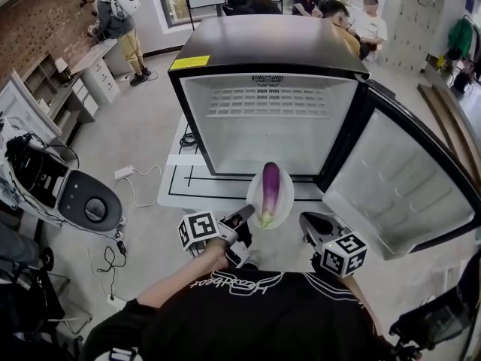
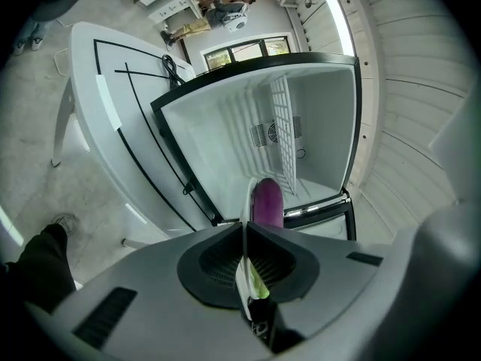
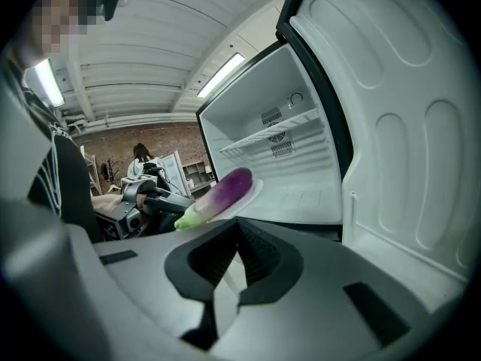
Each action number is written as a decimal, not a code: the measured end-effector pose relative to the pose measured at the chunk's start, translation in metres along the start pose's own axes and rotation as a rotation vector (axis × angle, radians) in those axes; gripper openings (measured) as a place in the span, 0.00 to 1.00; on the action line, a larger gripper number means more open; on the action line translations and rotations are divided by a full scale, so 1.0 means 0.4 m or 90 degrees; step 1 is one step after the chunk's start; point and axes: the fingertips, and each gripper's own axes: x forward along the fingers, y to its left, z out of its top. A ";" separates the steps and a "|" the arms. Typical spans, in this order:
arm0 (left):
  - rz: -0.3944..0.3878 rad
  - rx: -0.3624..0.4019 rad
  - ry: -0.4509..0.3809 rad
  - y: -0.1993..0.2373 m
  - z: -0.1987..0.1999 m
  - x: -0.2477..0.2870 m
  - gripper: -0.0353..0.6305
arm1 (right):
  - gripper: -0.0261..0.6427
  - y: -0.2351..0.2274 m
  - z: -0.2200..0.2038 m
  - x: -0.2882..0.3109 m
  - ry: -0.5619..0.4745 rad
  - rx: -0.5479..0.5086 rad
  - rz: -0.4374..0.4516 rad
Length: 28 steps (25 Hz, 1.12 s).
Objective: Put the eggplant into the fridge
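Eggplant: lying loose on a white plate, just in front of the open fridge and not yet inside it.
Long axis: purple end points into the cabinet and the green stem end points back at the person, so it lines up nearly straight with the opening.
Left gripper: pinched tight on the plate's near rim; it carries plate and eggplant by itself.
Right gripper: jaws together with nothing between them, just beside the plate's right edge and apart from it as far as I can see.
Nearer hand: the left, which already has the load; the push forward looks like its job.
Way in: the cabinet floor lies straight ahead of the plate, with the wire shelf higher up, so I'd guess there is room below it.
Edges: the fridge's lower front lip stands between plate and floor; the door is swung wide to the right, near the right gripper.
Risk: with one rim held, a tilt could roll the eggplant off.
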 end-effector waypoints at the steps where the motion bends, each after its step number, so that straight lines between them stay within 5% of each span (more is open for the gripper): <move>1: 0.001 -0.002 0.004 0.003 0.008 0.010 0.09 | 0.05 -0.005 0.004 0.009 0.001 0.002 -0.002; 28: 0.025 0.018 0.063 0.051 0.221 0.272 0.09 | 0.05 -0.115 0.026 0.182 0.027 0.053 -0.070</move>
